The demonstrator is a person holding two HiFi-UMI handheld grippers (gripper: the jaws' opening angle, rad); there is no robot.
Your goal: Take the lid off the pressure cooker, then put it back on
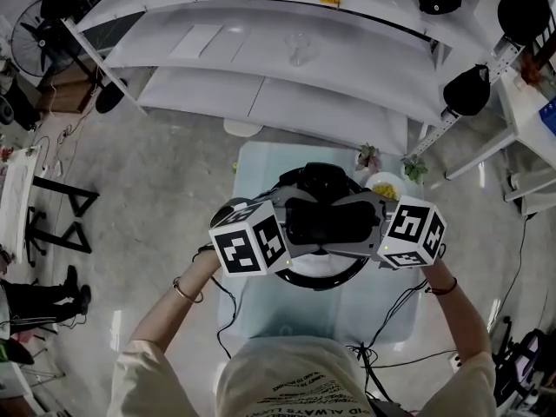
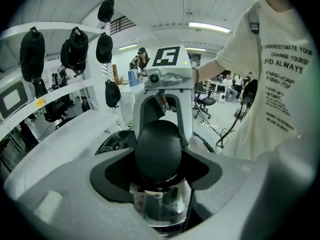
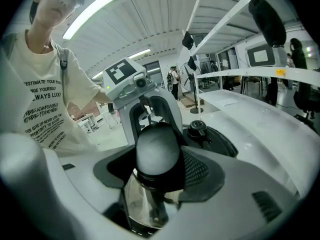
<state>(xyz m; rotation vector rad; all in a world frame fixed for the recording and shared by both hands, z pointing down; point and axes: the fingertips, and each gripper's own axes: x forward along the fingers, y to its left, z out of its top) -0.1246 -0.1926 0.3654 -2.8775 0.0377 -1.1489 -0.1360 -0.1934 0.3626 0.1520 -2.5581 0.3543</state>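
The left hand-held gripper (image 2: 159, 156) and right hand-held gripper (image 3: 157, 156) each clamp a handle end of the lid (image 1: 326, 220) over the pressure cooker (image 1: 323, 278). Whether it is coming off or going back on, I cannot tell.

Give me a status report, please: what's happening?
Left hand-held gripper clamps left handle; right hand-held gripper clamps right handle. Lid on cooker. Nothing blocking.
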